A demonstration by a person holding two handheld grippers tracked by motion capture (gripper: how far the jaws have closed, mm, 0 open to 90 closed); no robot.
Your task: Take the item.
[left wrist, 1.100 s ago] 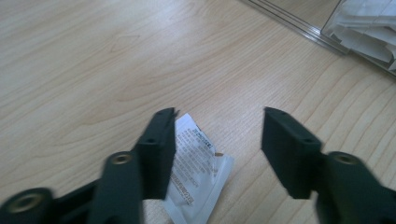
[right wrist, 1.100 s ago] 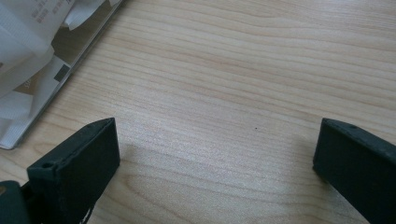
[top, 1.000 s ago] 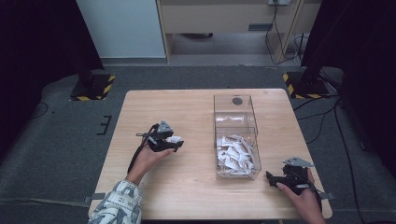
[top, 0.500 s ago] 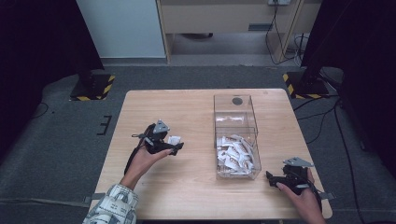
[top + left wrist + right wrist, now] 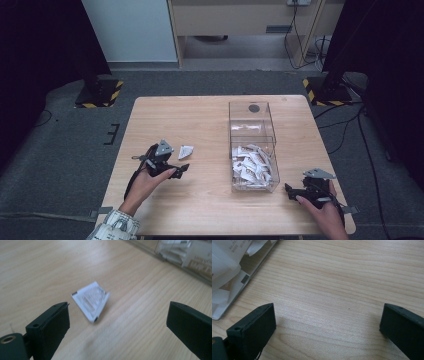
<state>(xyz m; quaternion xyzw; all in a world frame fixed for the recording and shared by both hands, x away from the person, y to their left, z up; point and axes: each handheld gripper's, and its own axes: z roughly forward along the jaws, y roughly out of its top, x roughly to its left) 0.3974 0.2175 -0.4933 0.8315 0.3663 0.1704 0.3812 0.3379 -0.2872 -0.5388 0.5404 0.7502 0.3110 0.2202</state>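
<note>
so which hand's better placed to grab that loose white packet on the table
Left. The left claw is open with the white packet lying on the table just ahead between its jaws. The right claw sits open beyond the clear box, far from it.

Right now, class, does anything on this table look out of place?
Yes: one white packet lies alone on the bare table, while the others sit piled in the clear box. The left tongs are open just short of it.
</note>
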